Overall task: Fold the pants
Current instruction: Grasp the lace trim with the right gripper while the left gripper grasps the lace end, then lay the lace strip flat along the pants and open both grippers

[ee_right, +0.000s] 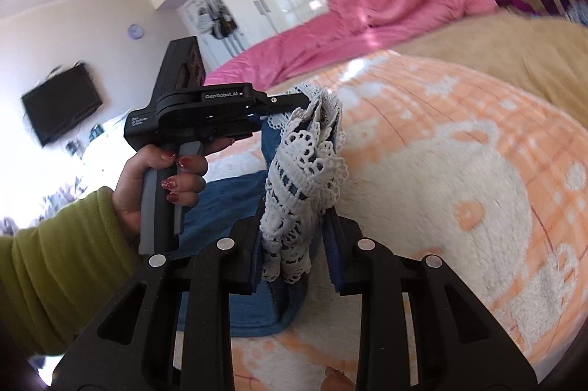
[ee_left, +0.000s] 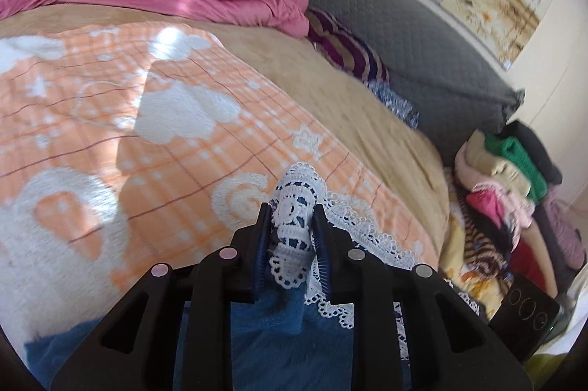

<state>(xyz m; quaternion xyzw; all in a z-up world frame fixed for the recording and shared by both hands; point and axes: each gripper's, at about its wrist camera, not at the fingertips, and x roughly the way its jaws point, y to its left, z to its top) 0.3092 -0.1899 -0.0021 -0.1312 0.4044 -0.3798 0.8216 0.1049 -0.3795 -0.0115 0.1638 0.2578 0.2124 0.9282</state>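
Bedroom, bed under an orange checked blanket [ee_left: 147, 104]: blue pants [ee_right: 228, 192] lie across it, lace hem [ee_left: 294, 225] pinched by both left gripper [ee_left: 292, 225] and right gripper [ee_right: 294, 240] (soft, light, floppy; lace likely snags, so grip the hem corners).

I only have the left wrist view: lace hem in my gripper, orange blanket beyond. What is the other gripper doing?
Observer: The right gripper is also shut on the lace hem of the blue pants.
Operator: Is the hem off the bed there?
Observer: Yes, lifted; the lace hangs above the orange blanket, the blue cloth trailing down behind it.
Operator: Where does my left gripper show in that view?
Observer: Up and left of the right one, at the same bunch of lace, held by a hand in a green sleeve.
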